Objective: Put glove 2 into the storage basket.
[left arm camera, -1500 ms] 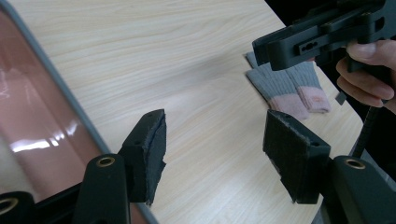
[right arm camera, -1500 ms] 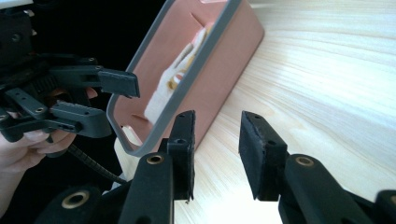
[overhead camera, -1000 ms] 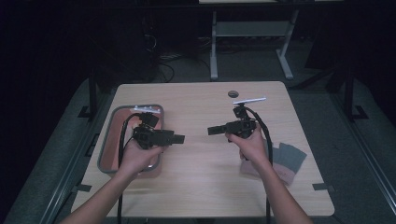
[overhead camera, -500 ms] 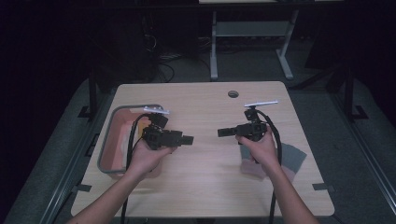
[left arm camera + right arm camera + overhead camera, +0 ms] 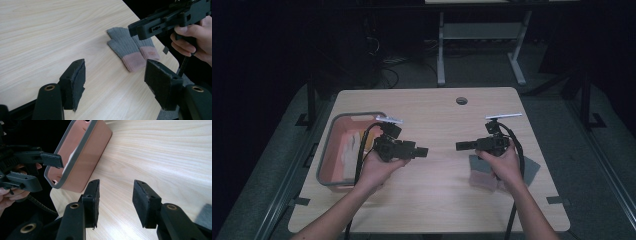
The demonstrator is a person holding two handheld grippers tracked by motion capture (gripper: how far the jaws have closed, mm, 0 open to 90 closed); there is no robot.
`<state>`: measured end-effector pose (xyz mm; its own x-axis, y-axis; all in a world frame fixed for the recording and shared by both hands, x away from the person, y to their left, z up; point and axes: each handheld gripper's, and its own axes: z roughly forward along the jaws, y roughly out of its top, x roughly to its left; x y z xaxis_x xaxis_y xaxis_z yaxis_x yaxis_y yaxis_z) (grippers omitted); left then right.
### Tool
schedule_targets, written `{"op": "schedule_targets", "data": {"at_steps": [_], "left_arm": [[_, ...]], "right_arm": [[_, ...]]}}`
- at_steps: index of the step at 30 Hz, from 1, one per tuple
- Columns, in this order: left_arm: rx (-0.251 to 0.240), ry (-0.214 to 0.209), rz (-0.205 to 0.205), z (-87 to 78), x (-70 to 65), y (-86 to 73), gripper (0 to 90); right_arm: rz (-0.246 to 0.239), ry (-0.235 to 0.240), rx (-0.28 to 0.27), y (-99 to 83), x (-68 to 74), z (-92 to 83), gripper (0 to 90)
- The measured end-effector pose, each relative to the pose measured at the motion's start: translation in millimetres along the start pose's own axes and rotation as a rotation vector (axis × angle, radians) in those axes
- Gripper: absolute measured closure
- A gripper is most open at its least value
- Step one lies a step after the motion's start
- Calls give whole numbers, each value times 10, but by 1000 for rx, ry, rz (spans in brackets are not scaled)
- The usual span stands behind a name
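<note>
— Both hands have drawn back toward the table's near edge since the earlier frame; the left gripper now sits right of the pink tray.

— Jaws?

— Each pair has just been opening; both stand apart, nothing between them (bare wood below).

— And the grey gloves?

— Flat on the table, beneath the right gripper.
</note>
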<state>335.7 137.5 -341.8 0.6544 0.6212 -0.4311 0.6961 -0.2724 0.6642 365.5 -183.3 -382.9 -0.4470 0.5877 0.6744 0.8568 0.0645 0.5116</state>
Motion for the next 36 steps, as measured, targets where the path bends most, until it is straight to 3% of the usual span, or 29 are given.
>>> {"op": "schedule_targets", "data": {"at_steps": [21,36], "left_arm": [[9,-40,29,317,-174,40,313],[18,-75,58,560,-314,35,291]], "right_arm": [[22,-39,-24,-180,-193,-270,549],[16,-136,-21,-410,-401,-529,544]]}}
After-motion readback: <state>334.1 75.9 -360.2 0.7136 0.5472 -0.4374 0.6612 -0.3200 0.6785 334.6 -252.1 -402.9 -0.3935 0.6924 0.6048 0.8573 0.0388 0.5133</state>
